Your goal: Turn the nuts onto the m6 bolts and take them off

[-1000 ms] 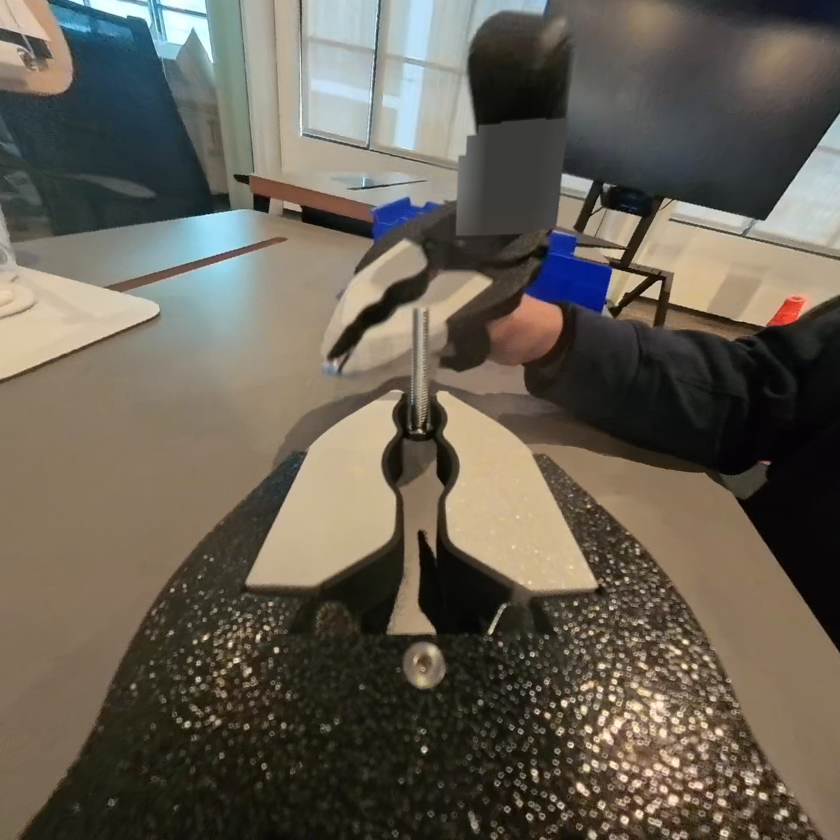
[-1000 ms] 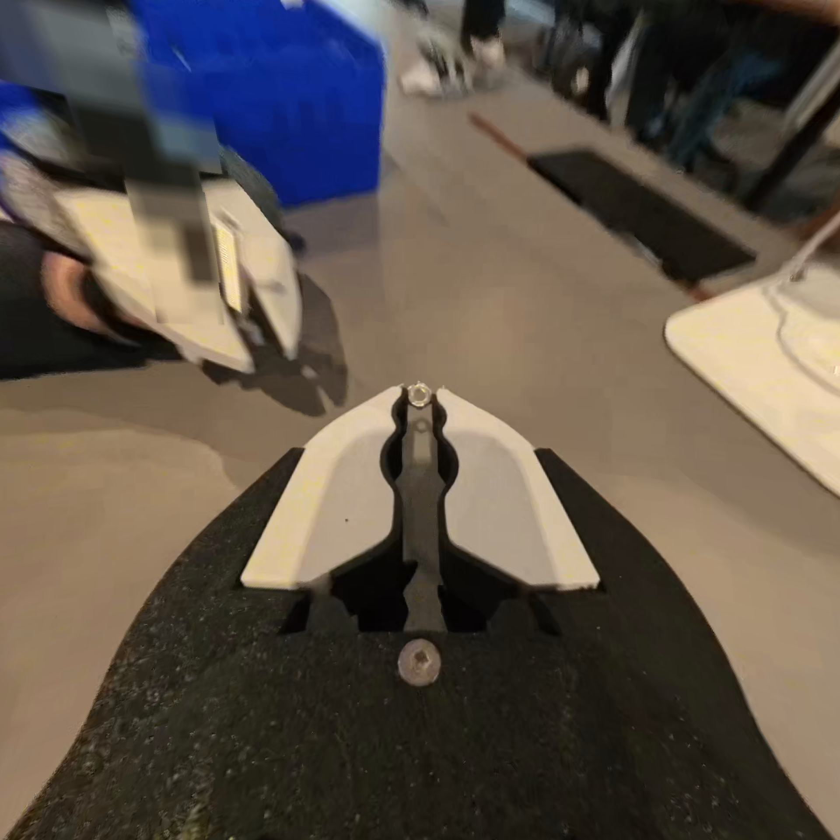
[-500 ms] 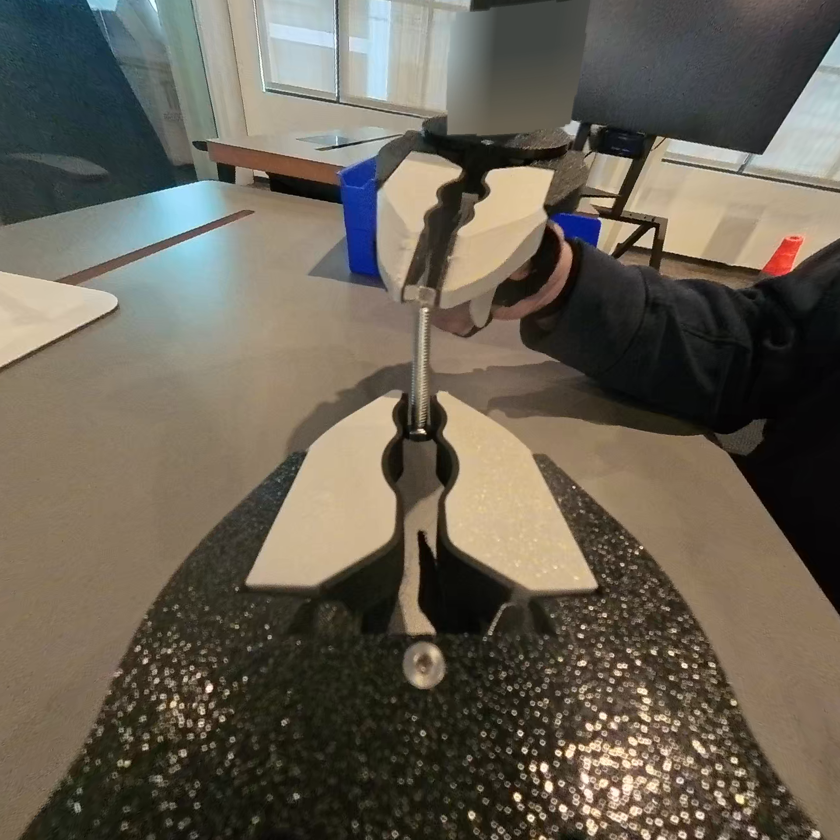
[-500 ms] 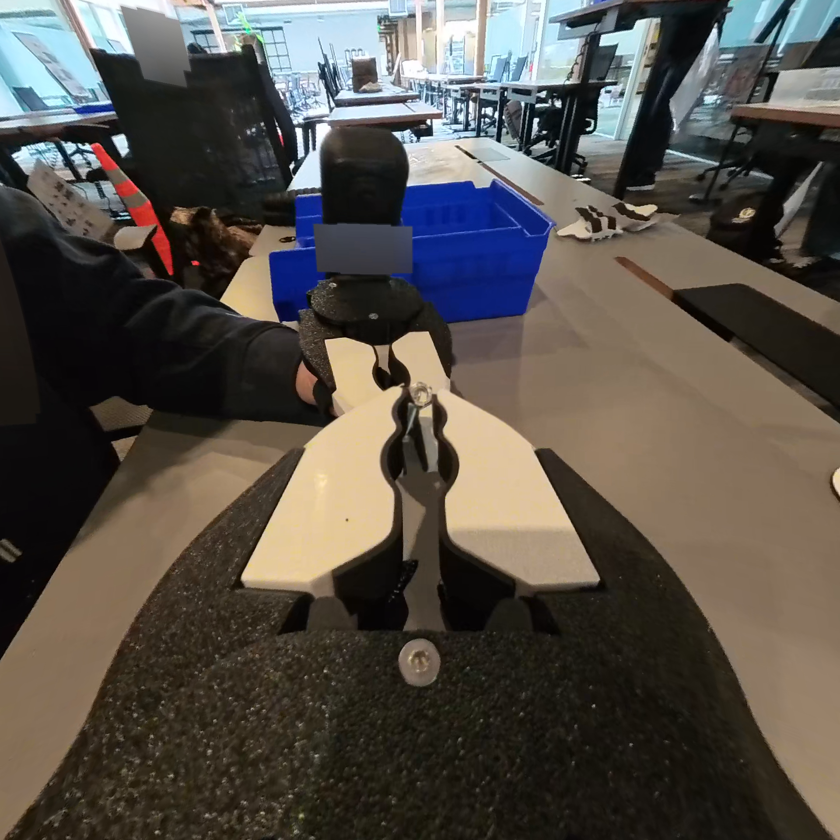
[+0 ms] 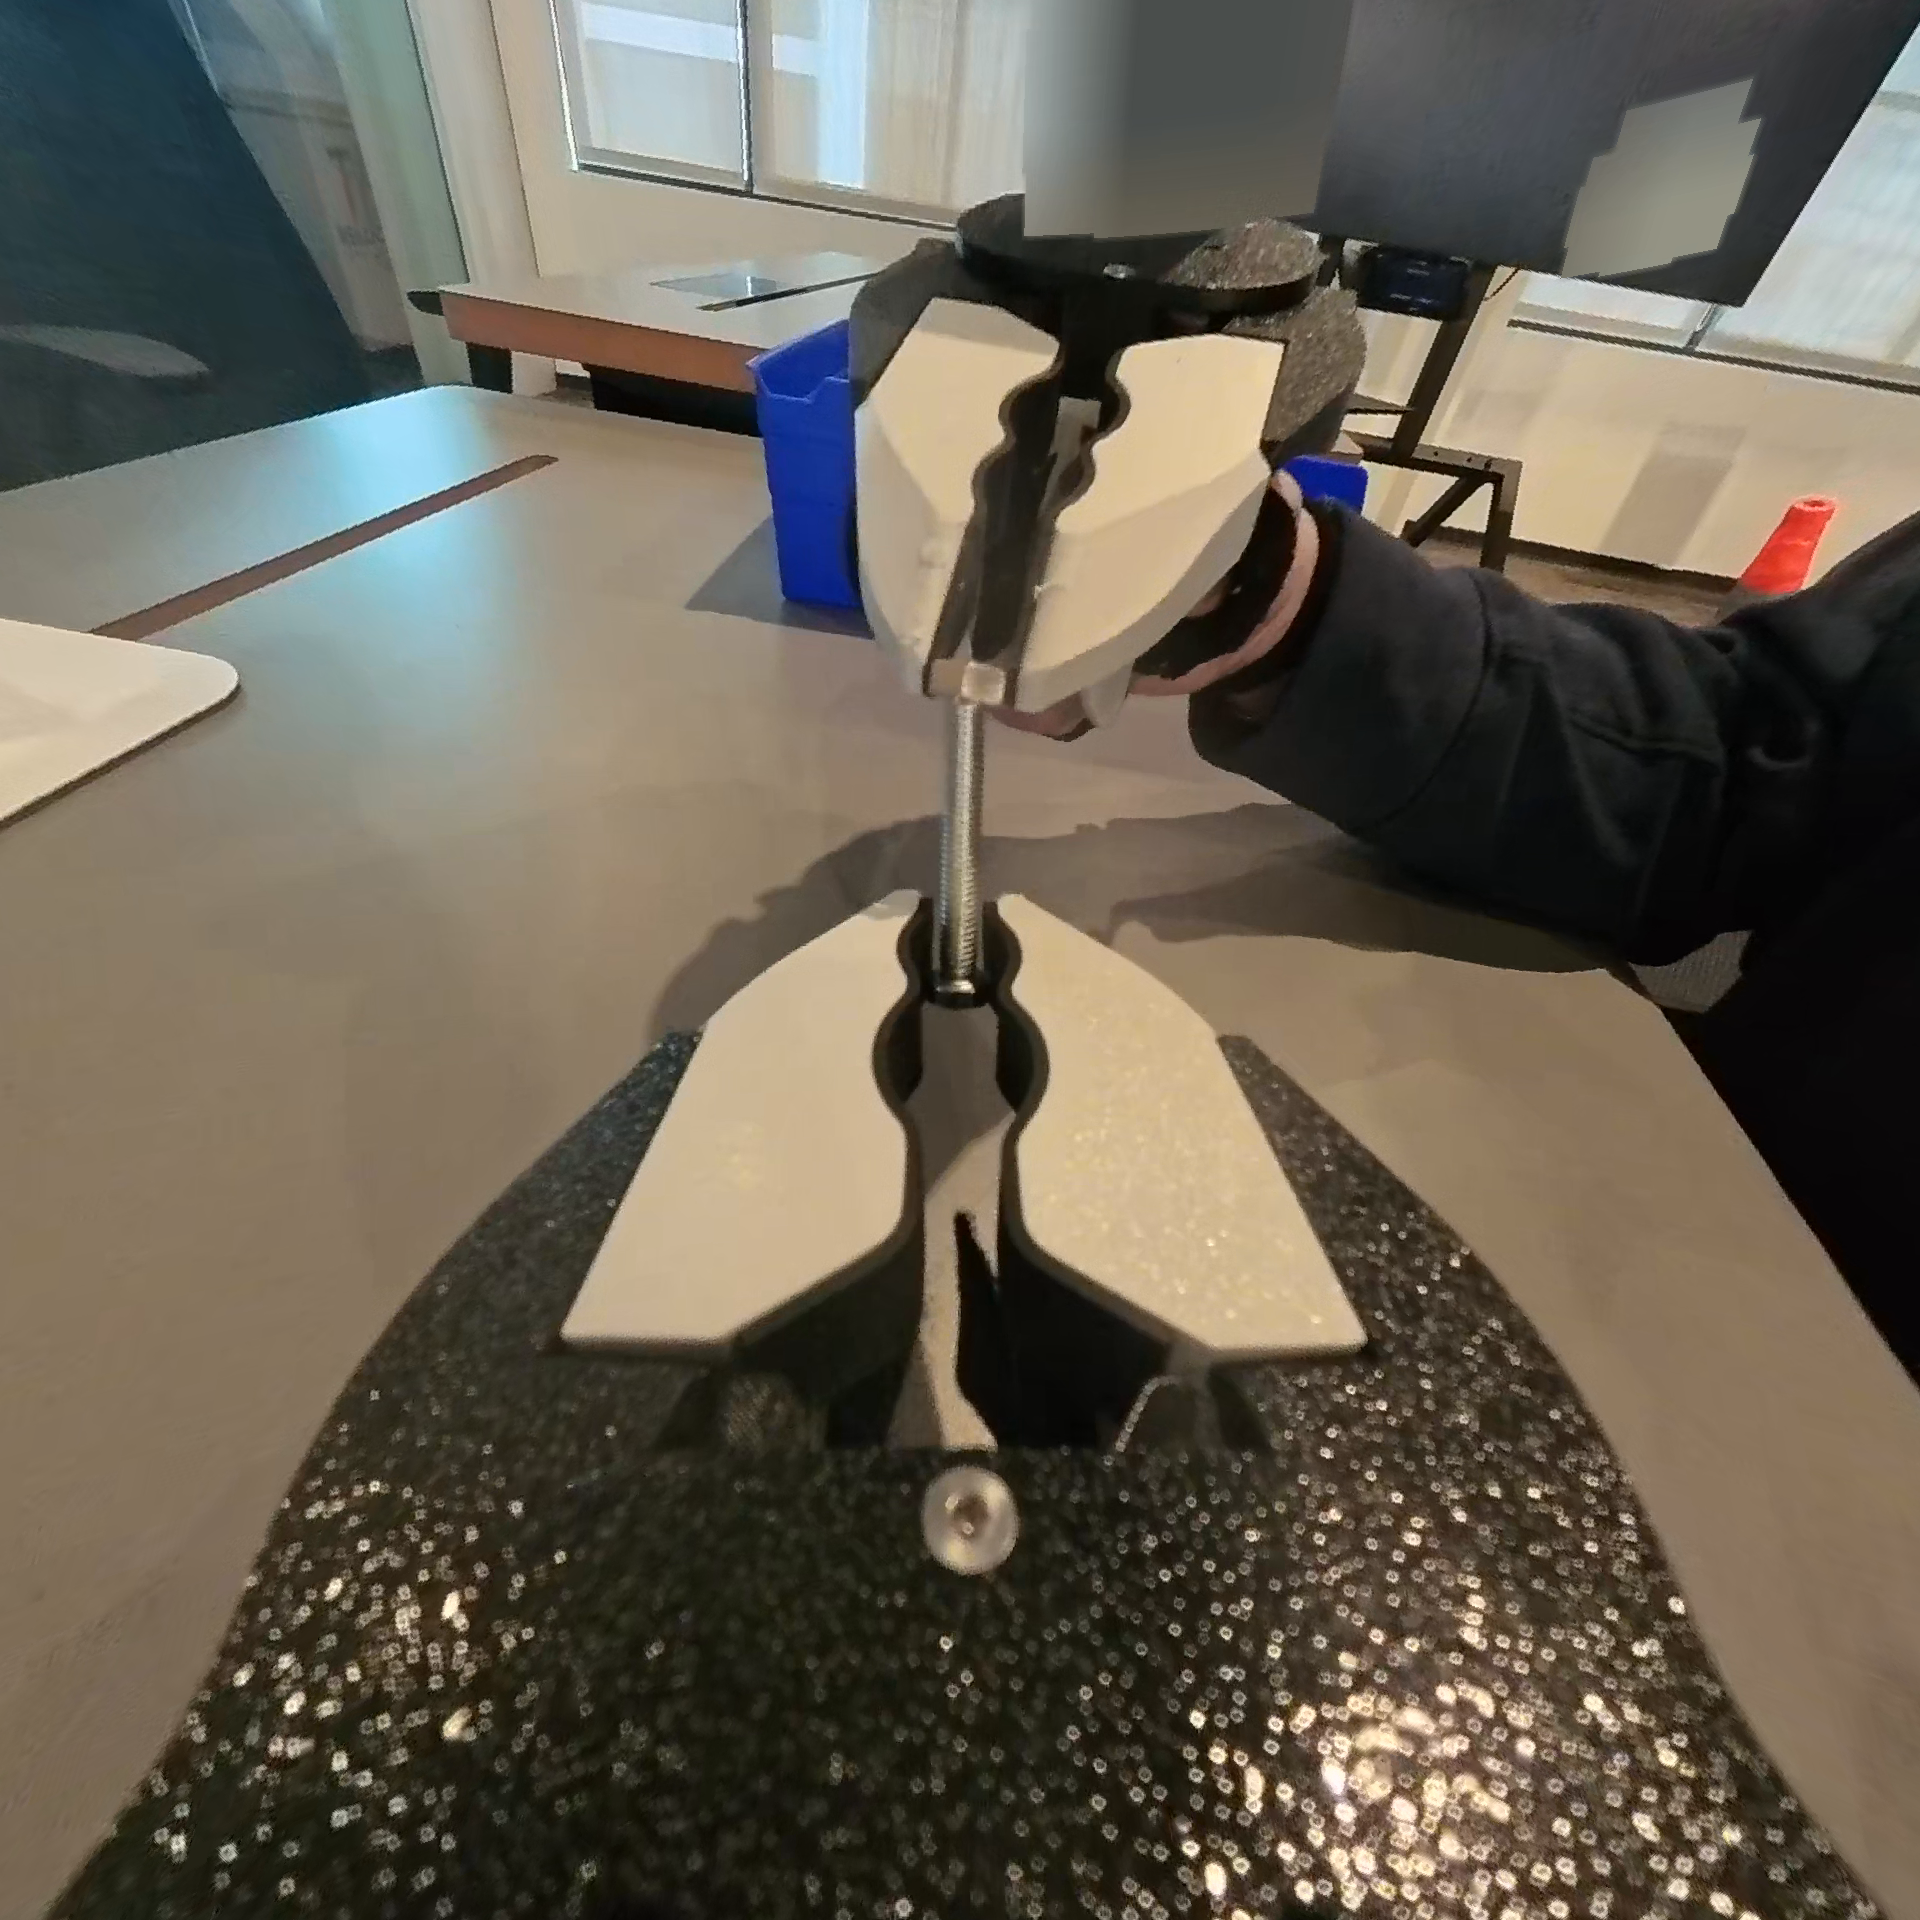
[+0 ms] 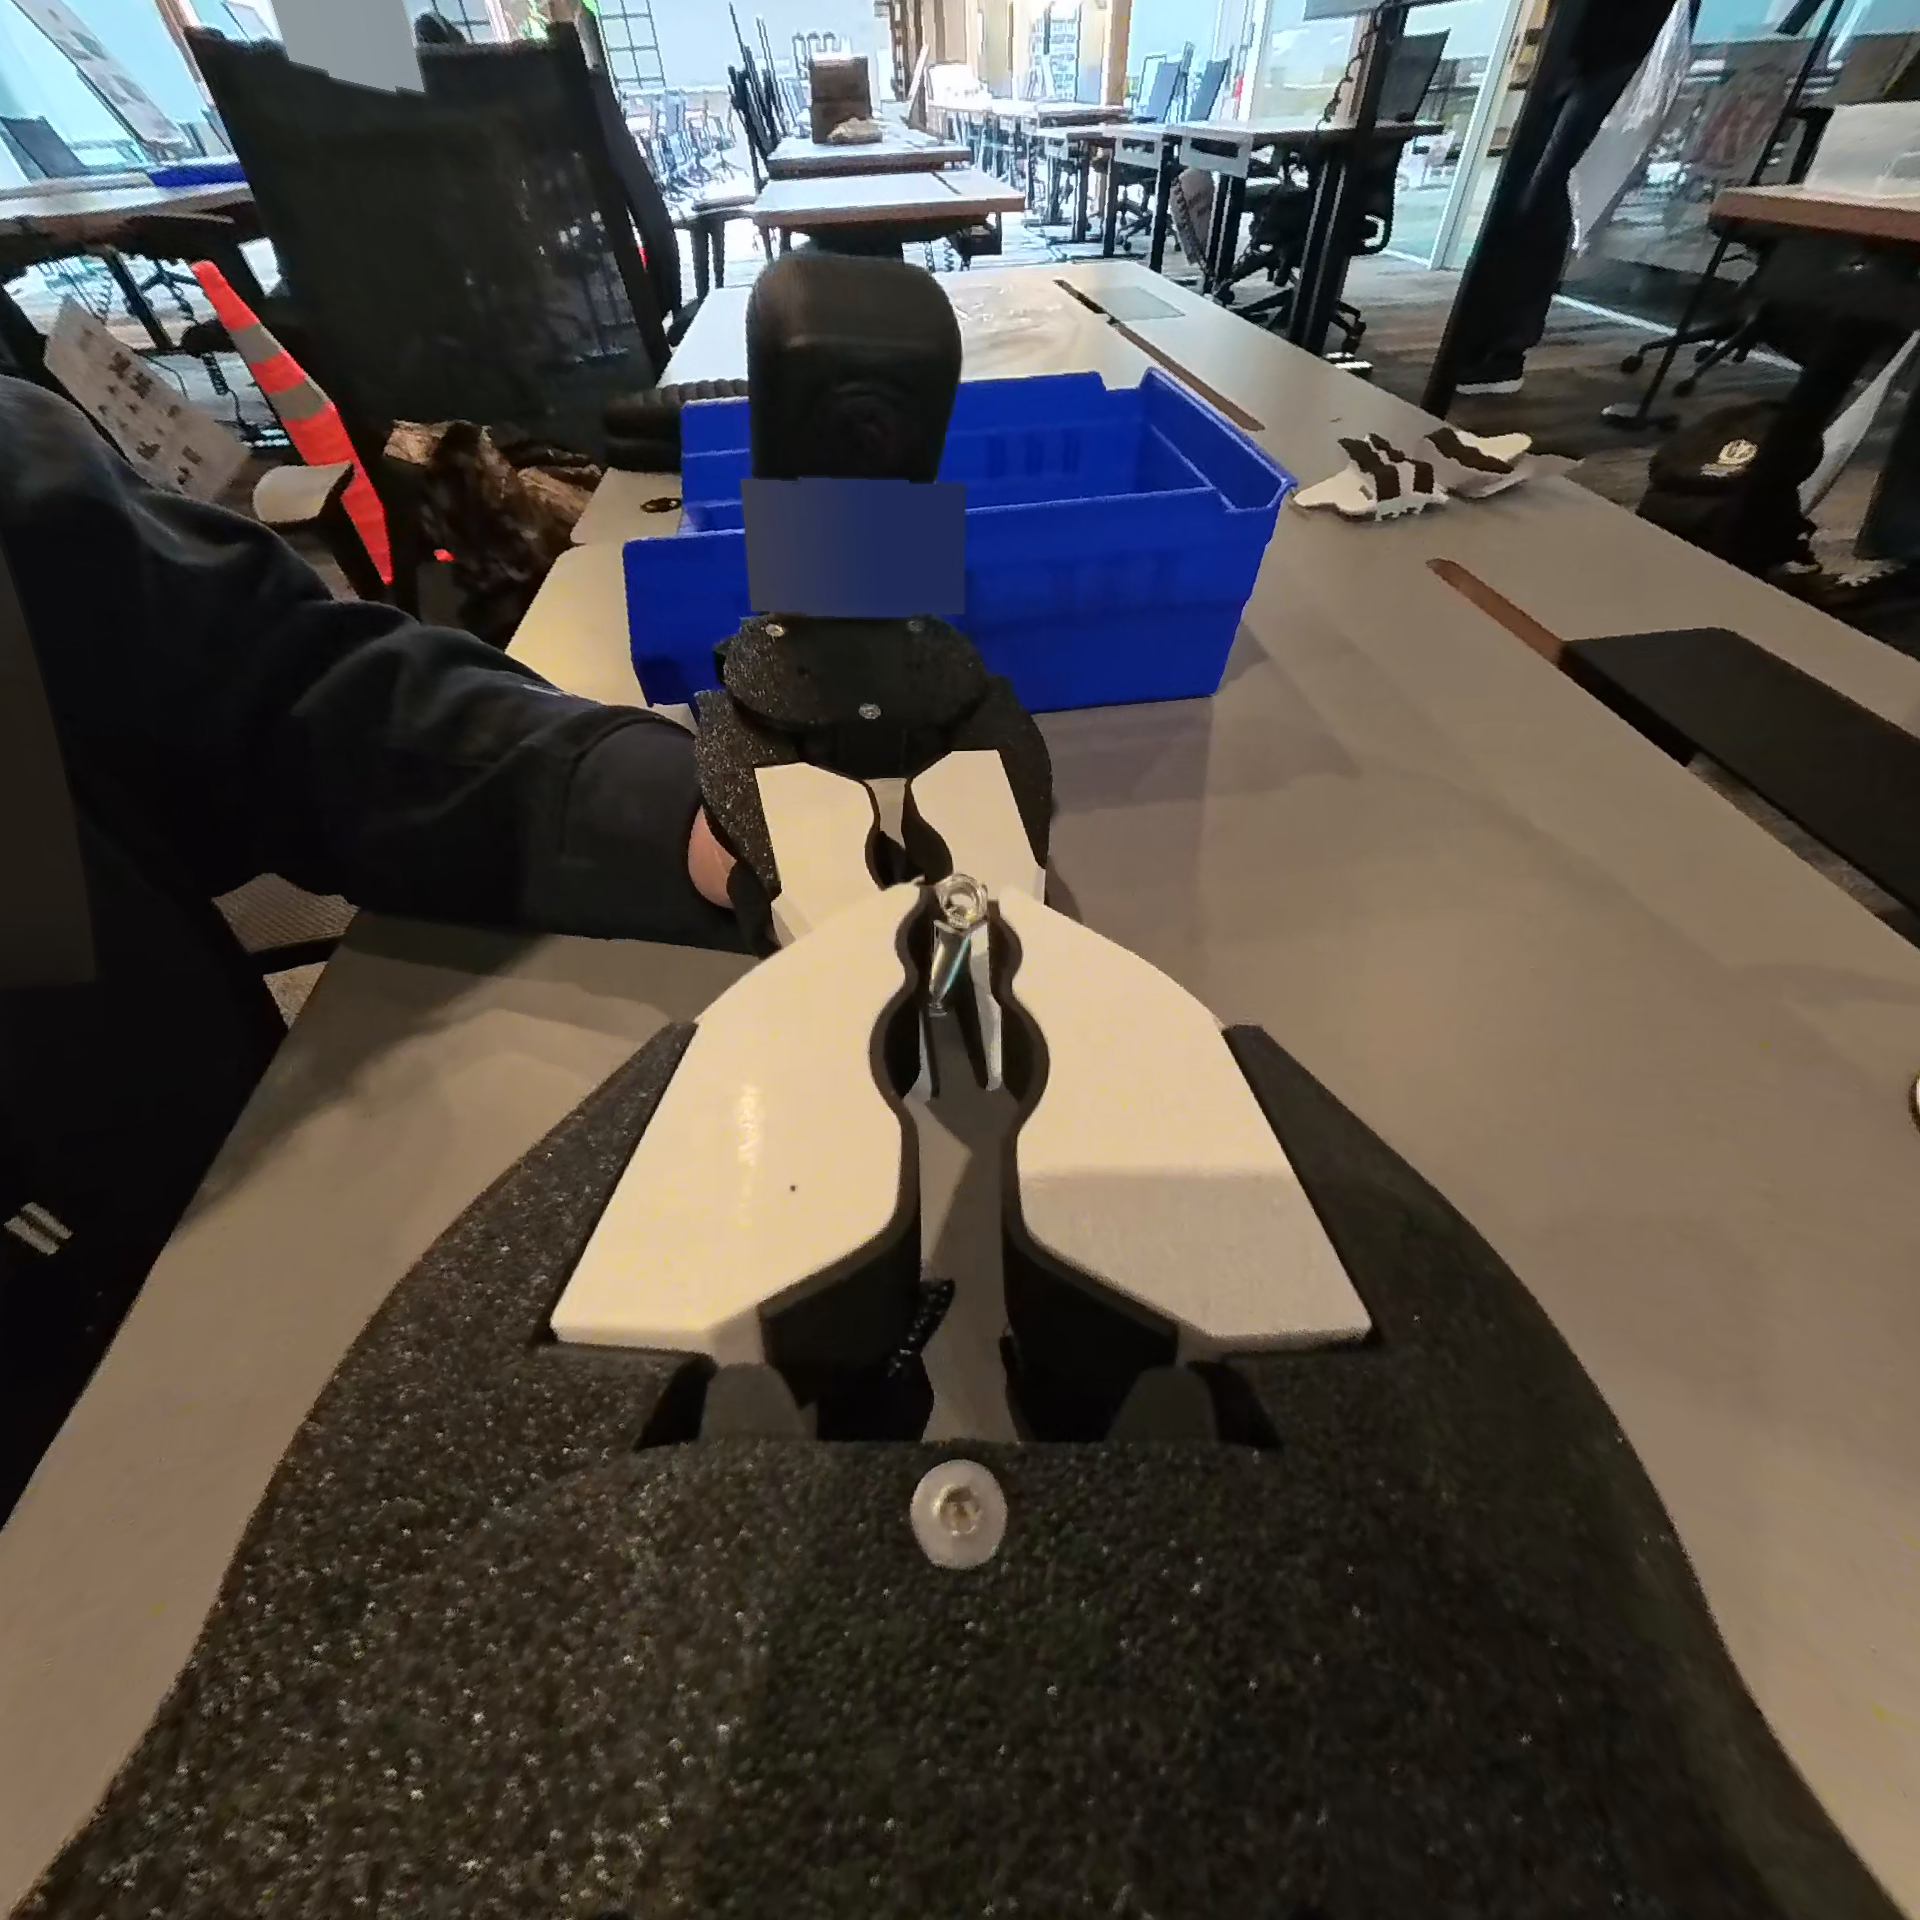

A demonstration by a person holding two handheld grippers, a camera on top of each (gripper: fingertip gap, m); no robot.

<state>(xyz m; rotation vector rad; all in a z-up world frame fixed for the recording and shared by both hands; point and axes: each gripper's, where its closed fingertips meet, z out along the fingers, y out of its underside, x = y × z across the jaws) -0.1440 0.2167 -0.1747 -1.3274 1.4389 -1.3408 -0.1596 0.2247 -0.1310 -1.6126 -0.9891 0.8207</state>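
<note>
Threading-on step, by the look of it: nut just meeting the bolt's free end, not yet run down the thread. Left to right in the left wrist view: white mat (image 5: 94, 717) at the table (image 5: 416, 831) edge, blue bin (image 5: 805, 488) behind, then the left gripper (image 5: 958, 940) nearly closed, pinching the bolt (image 5: 961, 821) at its head end, shank pointing straight ahead. At the shank's far tip, the nut (image 5: 982, 684), clamped in the nearly closed tips of the right gripper (image 5: 977, 681), which faces back toward the camera with a sleeve (image 5: 1507, 727) to its right. Seen in the right wrist view, nut (image 6: 961, 896) at the very fingertips, its bore facing the camera, bolt thread visible just behind. Next move likely calls for keeping nut and shank on one axis, then twisting one against the other without cross-threading. Whether any thread has caught: cannot tell.
</note>
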